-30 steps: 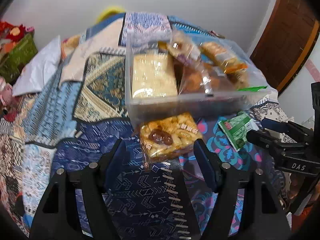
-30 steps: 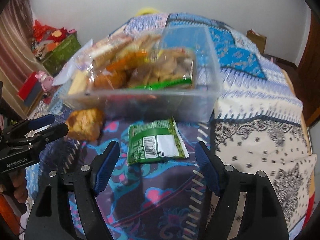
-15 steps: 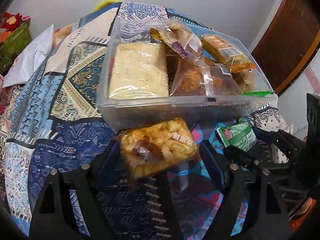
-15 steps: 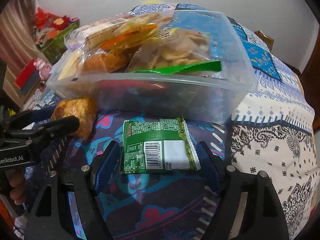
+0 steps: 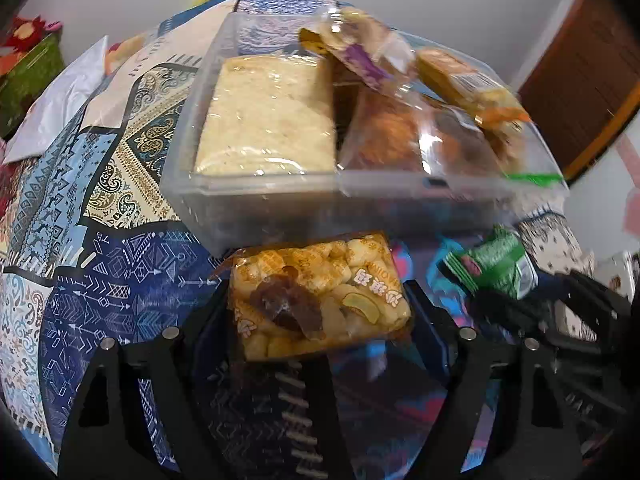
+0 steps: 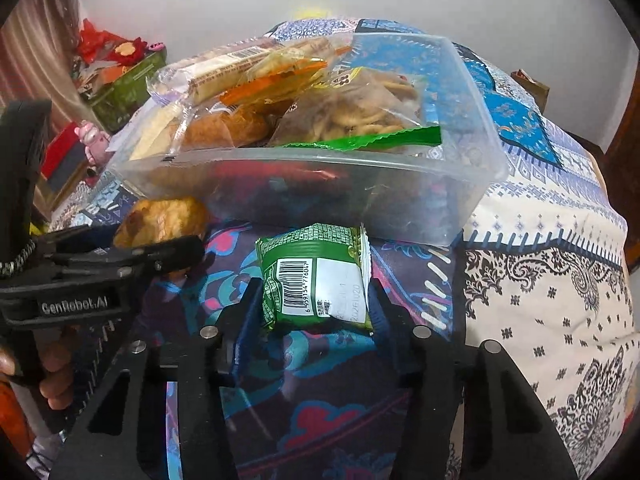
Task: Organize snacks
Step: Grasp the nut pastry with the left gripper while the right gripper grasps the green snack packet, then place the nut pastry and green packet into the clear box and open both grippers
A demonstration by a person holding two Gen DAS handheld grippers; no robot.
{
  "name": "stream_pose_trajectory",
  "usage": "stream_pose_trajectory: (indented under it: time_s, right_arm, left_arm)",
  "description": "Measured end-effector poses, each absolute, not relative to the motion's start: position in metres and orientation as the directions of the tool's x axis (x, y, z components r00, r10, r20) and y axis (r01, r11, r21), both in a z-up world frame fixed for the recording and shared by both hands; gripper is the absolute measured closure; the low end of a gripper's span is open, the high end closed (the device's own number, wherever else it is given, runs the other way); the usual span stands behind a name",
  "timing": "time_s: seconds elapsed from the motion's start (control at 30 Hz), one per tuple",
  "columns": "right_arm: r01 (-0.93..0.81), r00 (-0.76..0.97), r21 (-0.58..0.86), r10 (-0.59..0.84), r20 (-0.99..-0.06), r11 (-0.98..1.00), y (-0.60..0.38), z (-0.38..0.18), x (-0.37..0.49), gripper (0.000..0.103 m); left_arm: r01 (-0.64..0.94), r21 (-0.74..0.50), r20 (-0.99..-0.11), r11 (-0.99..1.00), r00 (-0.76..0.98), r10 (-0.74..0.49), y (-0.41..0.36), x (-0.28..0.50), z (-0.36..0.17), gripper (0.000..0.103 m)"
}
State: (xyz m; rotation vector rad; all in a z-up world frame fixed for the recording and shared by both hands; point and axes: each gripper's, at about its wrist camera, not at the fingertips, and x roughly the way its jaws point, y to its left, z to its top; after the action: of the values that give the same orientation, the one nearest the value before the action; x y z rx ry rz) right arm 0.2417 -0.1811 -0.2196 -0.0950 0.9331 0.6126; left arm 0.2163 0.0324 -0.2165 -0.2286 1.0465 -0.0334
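We see the left hand-held gripper point(image 5: 320, 308) spread wide, the nut-and-date bar point(image 5: 318, 296) lying between its fingers on the bed point(image 5: 100, 288), just in front of the clear bin point(image 5: 280, 204); whether the pads touch the wrapper we cannot tell. To the right, the right hand-held gripper point(image 6: 316, 300) is closing, and its fingers already pinch the green packet point(image 6: 316, 280), which touches the bin's near wall. The bin's lower contents blur behind cloudy plastic, and the packet's printed front faces away from us.
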Motion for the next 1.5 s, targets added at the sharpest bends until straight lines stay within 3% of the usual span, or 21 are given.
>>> stream_pose_trajectory:
  time_s: [0.33,1.07,1.27,1.5]
  right_arm:
    - [-0.523,0.48,0.184,0.466,-0.744,0.832,-0.191,-0.2,0.226,0.057]
    - [-0.505,0.63,0.168,0.495,-0.598,0.846,-0.202,-0.128,0.227,0.057]
    - [-0.495,0.641,0.178,0.496,-0.585,0.85,-0.202,-0.123,0.249,0.057]
    - [-0.474,0.643,0.189,0.485,-0.592,0.86,-0.194,-0.126,0.282,0.057]
  left_arm:
    - [-0.069,-0.199,-0.833,0.978,0.537,-0.132,0.036,0.186,-0.194,0.023]
    - [-0.029,-0.186,-0.669,0.982,0.735,-0.105,0.038,0.19,-0.081,0.023]
    - [-0.05,-0.148,-0.657,0.988,0.751,-0.061,0.038,0.219,-0.076,0.023]
    - [-0.108,-0.152,-0.711,0.983,0.702,-0.033,0.058,0.268,-0.101,0.023]
